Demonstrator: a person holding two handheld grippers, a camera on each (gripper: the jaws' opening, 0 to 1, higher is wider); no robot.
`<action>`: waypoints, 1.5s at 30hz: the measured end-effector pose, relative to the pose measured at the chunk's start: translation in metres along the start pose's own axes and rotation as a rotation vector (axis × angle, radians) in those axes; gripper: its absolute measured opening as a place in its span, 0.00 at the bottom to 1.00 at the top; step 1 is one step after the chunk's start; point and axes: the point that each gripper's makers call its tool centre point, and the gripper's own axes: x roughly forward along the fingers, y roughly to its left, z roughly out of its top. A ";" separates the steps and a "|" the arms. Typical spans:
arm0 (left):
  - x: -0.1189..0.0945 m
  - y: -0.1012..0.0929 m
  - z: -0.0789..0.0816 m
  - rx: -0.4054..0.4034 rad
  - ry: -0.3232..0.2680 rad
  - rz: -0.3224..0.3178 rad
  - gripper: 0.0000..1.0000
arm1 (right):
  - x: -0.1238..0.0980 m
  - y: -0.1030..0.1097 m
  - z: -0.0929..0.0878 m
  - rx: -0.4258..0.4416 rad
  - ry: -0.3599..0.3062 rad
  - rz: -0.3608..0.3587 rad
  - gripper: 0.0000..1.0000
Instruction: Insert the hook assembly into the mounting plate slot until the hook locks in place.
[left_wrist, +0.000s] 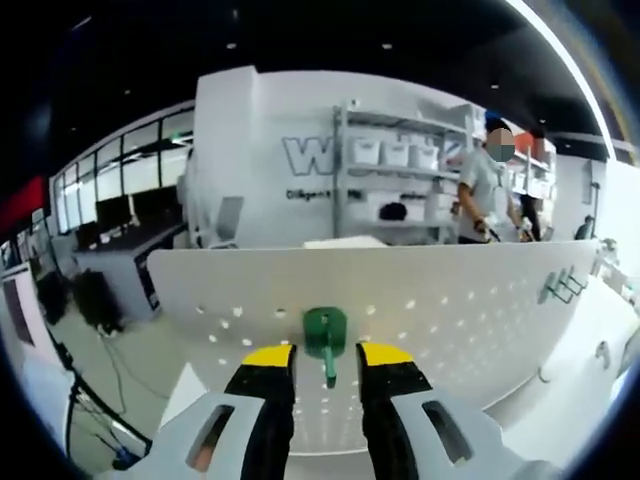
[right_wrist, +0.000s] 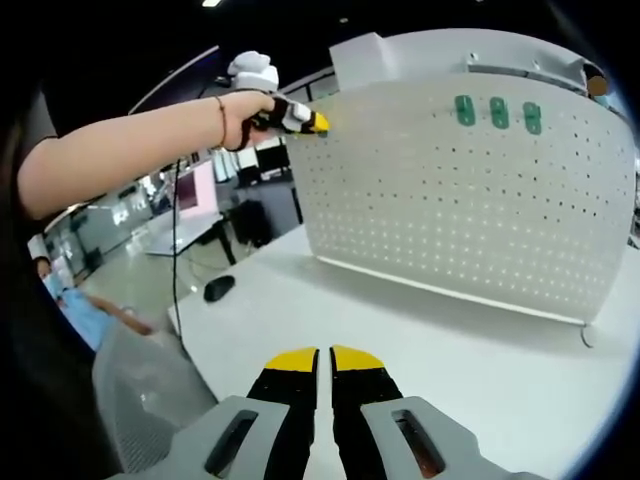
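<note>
In the left gripper view we see our left claw (left_wrist: 327, 358) rising from six o'clock, its yellow-tipped jaws spread apart with a gap between them. In that gap sits the green hook assembly (left_wrist: 326, 338), its flat head against the white perforated mounting plate (left_wrist: 450, 300) and its stem hanging down between the jaws. We cannot tell whether the pads actually touch the hook; it looks free on both sides. At about three o'clock on the same plate hangs a pair of green wire hooks (left_wrist: 562, 288). Beyond the plate's top edge stands a shelving unit (left_wrist: 400, 180) with white bins, and a person (left_wrist: 485, 190) stands at about one o'clock.

In the right gripper view our right claw (right_wrist: 320, 368) comes up from six o'clock with its yellow tips pressed nearly together, only a thin slit between them, and nothing held. It hovers over the white table (right_wrist: 400, 330). The mounting plate (right_wrist: 480, 200) stands upright on that table toward one o'clock, and three green hooks (right_wrist: 498, 112) sit in a row near its top edge. From nine o'clock a bare arm (right_wrist: 130, 145) with a bracelet reaches across to the plate's upper left corner, carrying the left claw (right_wrist: 300, 120) there. A dark mouse (right_wrist: 218, 288) lies on the table at about nine o'clock.
</note>
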 end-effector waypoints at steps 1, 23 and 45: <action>-0.001 0.000 -0.001 0.000 0.004 -0.001 0.27 | 0.000 0.000 0.000 -0.002 -0.001 0.001 0.02; -0.029 -0.015 -0.021 0.016 0.027 -0.107 0.66 | -0.001 0.008 0.006 -0.023 -0.010 0.000 0.02; -0.084 -0.037 -0.078 0.030 0.079 -0.240 1.00 | -0.008 0.014 0.005 -0.042 -0.007 -0.010 0.02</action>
